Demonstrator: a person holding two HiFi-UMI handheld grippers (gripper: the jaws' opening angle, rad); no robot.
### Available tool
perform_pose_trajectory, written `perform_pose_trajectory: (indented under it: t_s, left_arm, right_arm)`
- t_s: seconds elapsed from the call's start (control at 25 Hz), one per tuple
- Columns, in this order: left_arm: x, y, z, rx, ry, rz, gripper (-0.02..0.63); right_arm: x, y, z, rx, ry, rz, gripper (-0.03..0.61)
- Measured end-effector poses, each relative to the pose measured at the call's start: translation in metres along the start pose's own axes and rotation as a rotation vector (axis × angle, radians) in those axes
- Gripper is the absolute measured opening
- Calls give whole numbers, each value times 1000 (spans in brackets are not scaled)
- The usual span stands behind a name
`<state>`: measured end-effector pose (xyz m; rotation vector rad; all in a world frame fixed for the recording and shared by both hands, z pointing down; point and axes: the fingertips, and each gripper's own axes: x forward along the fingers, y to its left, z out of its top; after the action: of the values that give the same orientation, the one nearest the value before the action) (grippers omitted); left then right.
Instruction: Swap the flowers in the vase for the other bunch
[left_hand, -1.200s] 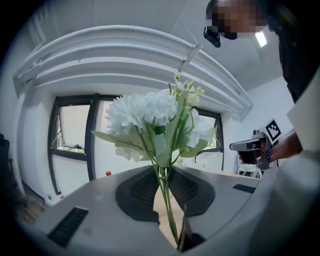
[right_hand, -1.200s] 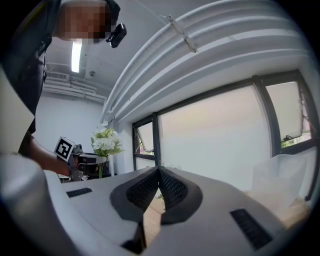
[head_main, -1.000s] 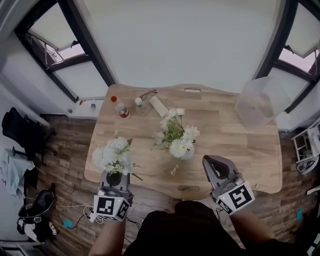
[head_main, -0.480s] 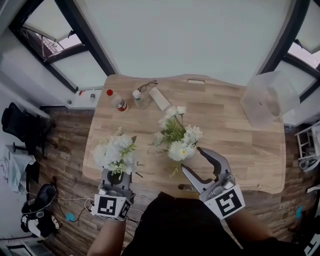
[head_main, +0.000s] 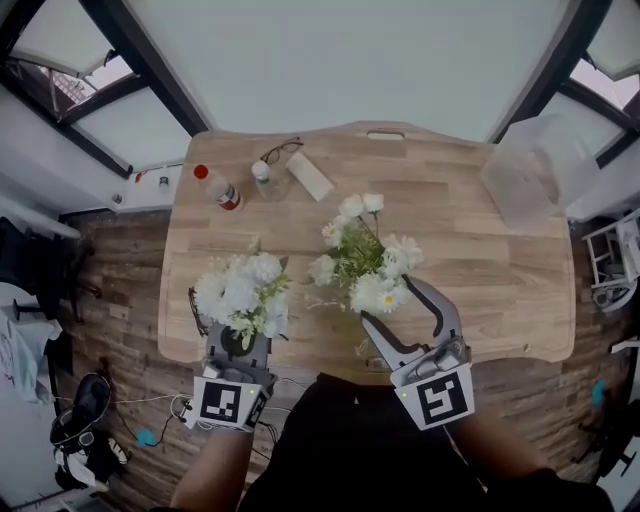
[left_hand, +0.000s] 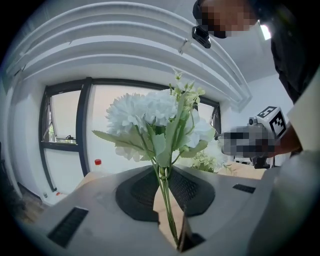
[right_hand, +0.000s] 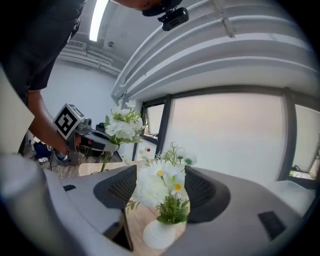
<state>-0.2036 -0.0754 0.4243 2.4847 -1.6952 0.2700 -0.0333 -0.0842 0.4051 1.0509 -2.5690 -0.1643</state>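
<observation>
The left claw (head_main: 240, 345) is pinched narrow on the stems of the spare bunch (head_main: 240, 295), which stands upright above its jaws. The right claw (head_main: 388, 302) has just been opening and now gapes wide, gripping nothing. It is the nearer hand to the vase (right_hand: 159, 234), which sits just ahead and low between the jaws, its flowers (right_hand: 161, 186) rising upright across them. The grasp should probably close on those stems above the rim.

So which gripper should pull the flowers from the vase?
Right. The right gripper has just been opening its jaws, which frame the vase's flowers unpressed; the left gripper is shut on the other bunch.
</observation>
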Motion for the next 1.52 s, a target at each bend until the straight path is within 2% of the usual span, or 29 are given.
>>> perform_pose_trajectory:
  t_s: [0.32, 0.48, 0.56, 1.0, 1.2, 1.52]
  left_arm:
    - [8, 4, -12, -10, 13, -52, 51]
    - [11, 6, -11, -21, 19, -55, 51]
    - [13, 8, -9, -22, 18, -53, 51]
    - [13, 6, -1, -22, -39, -59, 51]
    - [12, 4, -3, -25, -38, -62, 51]
    - [12, 1, 9, -25, -60, -75, 51]
  right_arm:
    - [15, 3, -22, 40, 92, 29, 290]
    - [15, 2, -23, 76, 92, 33, 130]
    - [13, 2, -20, 77, 87, 43, 110]
    - [-5, -2, -6, 12, 18, 27, 92]
    - [-10, -5, 2, 16, -27, 7, 89]
    - [-16, -8, 12, -26, -39, -19, 84]
